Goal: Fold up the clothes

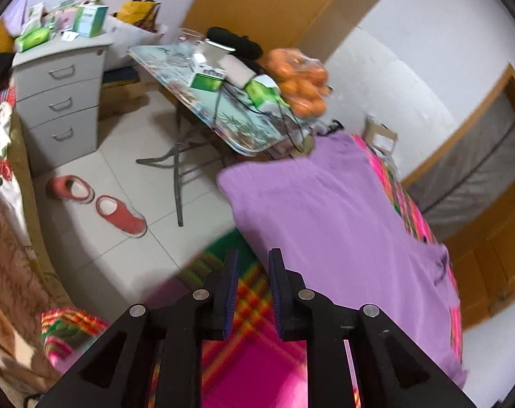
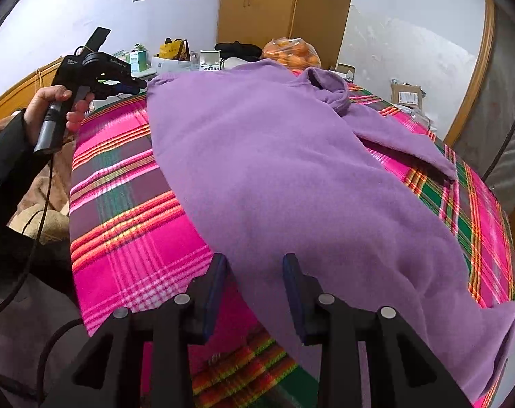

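Where the pink-and-green plaid blanket [image 2: 128, 238] covers the bed, a soft, fleecy purple sweater [image 2: 274, 170] lies spread flat — collar [image 2: 329, 91] rumpled at the far end, one sleeve [image 2: 410, 142] angled off to the side. Both pairs of black fingers carry ridged blue pads. On the left gripper [image 1: 254, 265] they stand slightly apart over the blanket, beside the sweater's edge, holding nothing. On the right gripper [image 2: 254, 265] they gape wider over the near hem — whether they touch it I cannot tell.
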Motion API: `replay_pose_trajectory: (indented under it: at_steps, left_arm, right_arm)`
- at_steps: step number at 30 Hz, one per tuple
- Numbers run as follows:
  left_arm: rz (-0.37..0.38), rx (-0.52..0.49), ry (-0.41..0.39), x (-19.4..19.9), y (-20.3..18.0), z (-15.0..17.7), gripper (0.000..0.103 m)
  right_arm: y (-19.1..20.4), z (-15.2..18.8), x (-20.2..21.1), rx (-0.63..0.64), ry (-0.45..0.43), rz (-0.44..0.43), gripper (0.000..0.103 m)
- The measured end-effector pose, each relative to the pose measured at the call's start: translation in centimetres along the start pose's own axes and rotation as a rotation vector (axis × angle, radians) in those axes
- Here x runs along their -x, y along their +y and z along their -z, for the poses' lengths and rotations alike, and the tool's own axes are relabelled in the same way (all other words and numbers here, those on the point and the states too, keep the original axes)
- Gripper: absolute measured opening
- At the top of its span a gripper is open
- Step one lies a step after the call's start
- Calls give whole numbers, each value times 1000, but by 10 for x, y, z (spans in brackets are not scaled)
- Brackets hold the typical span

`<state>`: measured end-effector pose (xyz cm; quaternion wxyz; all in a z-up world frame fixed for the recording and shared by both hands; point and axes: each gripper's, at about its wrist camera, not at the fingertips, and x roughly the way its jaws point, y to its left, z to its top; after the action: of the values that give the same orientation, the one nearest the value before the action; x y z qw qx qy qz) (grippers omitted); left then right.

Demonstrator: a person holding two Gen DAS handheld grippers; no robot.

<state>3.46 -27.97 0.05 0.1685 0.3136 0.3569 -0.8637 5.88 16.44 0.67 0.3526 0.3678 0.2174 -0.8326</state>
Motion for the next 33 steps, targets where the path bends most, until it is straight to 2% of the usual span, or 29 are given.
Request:
replay_pose_trajectory:
  at_steps: [3, 8, 12, 13, 14, 15, 19, 26, 33]
  left_arm:
    - [-15, 39, -5, -11, 3, -11, 20]
    - [-5, 101, 24, -29, 9, -20, 20]
    - [-7, 66, 7, -33, 3, -20, 19]
    - [-7, 49, 0, -32, 1, -21, 16]
    - [-10, 37, -8, -31, -1, -21, 8]
    - [-14, 28, -16, -30, -2, -20, 7]
    - [-22, 9, -42, -15, -2, -17, 4]
    - [-24, 9, -68, 24, 22, -2, 4]
    - [-43, -10, -29, 19, 33, 7, 5]
  right_arm:
    - [2, -2, -2, 14, -1, -20, 21]
    - [3, -2, -2, 21, -2, -34, 15]
    - [1, -3, -2, 13, -1, -42, 9]
    - [1, -4, -3, 12, -1, -44, 9]
    - [1, -4, -2, 11, -1, -46, 6]
    - [1, -3, -2, 10, -1, -47, 5]
    - [3, -1, 2, 20, 0, -64, 4]
    - [6, 9, 18, 52, 0, -104, 3]
    - [9, 14, 17, 61, 14, -133, 4]
